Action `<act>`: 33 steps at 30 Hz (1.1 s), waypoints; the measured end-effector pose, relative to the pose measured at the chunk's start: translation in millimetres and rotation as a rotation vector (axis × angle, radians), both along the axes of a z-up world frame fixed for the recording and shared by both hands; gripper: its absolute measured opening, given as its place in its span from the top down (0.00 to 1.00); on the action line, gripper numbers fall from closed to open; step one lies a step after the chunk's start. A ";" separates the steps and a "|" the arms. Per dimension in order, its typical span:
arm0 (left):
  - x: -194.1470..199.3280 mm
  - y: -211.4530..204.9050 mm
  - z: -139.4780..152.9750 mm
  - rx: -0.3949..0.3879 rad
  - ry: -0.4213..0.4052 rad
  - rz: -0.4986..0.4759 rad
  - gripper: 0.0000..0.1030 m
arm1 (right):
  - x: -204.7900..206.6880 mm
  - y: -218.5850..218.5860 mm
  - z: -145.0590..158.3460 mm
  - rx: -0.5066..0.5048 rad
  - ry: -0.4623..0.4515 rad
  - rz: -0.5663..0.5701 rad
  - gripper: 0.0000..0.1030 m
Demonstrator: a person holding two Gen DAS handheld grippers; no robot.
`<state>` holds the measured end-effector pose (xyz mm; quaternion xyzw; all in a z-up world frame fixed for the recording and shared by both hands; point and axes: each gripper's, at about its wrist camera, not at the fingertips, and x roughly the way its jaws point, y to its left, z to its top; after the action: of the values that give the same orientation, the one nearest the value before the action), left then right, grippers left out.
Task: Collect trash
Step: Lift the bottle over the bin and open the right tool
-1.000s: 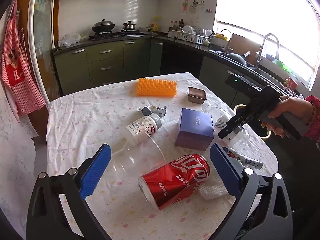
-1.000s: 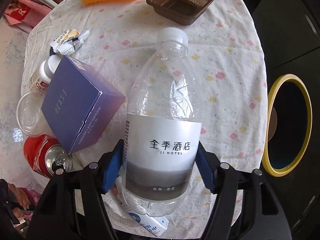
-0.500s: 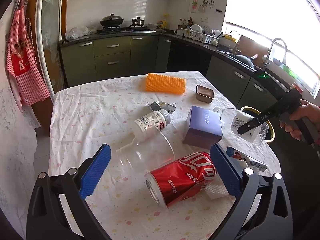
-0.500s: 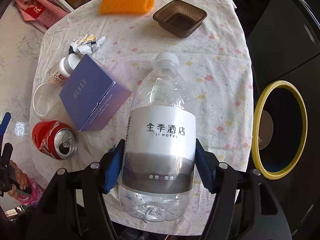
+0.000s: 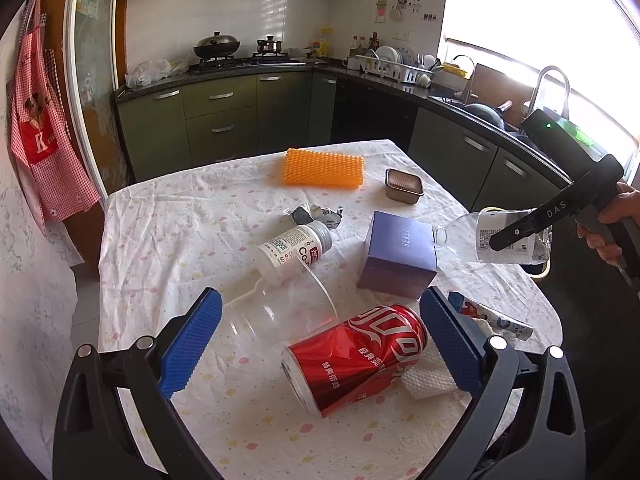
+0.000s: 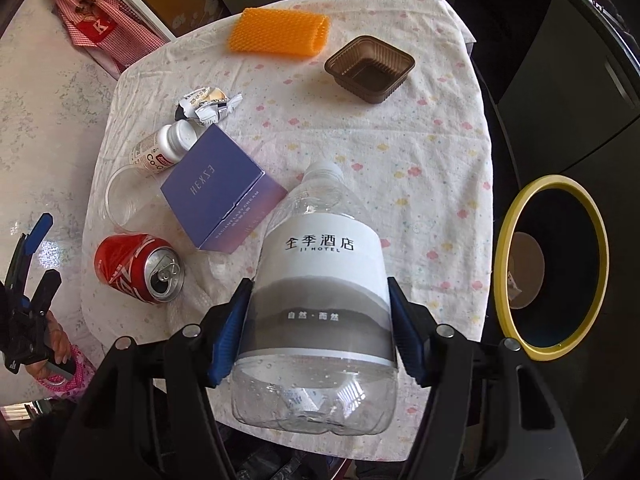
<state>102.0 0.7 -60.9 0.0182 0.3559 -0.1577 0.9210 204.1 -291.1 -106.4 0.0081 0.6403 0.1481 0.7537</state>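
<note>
My right gripper [image 6: 320, 322] is shut on a clear water bottle [image 6: 320, 264] with a white and grey label, held in the air above the table's edge, cap pointing away. The left wrist view shows that bottle [image 5: 496, 236] lifted at the right, beside a hand. A black bin with a yellow rim [image 6: 505, 240] stands on the floor right of the table. My left gripper [image 5: 320, 332] is open low over the table. A red soda can [image 5: 356, 352] lies on its side between its fingers, untouched, with a clear plastic cup [image 5: 276, 312] lying beside it.
On the flowered tablecloth [image 6: 420, 120] lie a purple box [image 6: 220, 196], a white pill bottle [image 6: 164, 152], a crumpled wrapper [image 6: 208, 106], an orange mesh sleeve [image 6: 280, 34], a brown plastic tray [image 6: 370, 68], a paper tissue [image 5: 428, 376] and a small tube [image 5: 492, 318]. Kitchen counters run behind.
The right gripper has risen with the water bottle, lifting it off the table and drawing back toward the table's edge near the bin. The left gripper has stayed almost still.
</note>
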 end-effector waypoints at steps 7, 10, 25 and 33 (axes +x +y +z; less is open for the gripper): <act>0.6 0.1 -0.6 0.000 0.000 0.001 0.05 | -3.7 0.0 17.0 -0.001 -0.043 0.008 0.40; 0.8 0.3 -0.6 -0.002 0.000 0.002 0.05 | -3.2 -1.7 25.8 0.005 -0.063 0.000 0.40; 5.7 -15.8 2.4 0.027 0.003 -0.019 0.05 | 4.7 -188.9 13.3 -0.043 -0.104 -0.417 0.40; 10.7 -42.3 6.7 0.051 0.009 -0.060 0.05 | 15.1 -256.7 -35.2 -0.043 -0.039 -0.550 0.39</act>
<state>112.6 -41.6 -54.2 0.0517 0.3631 -0.1762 0.9135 219.2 -547.8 -141.6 0.1627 0.6022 -0.0756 0.7779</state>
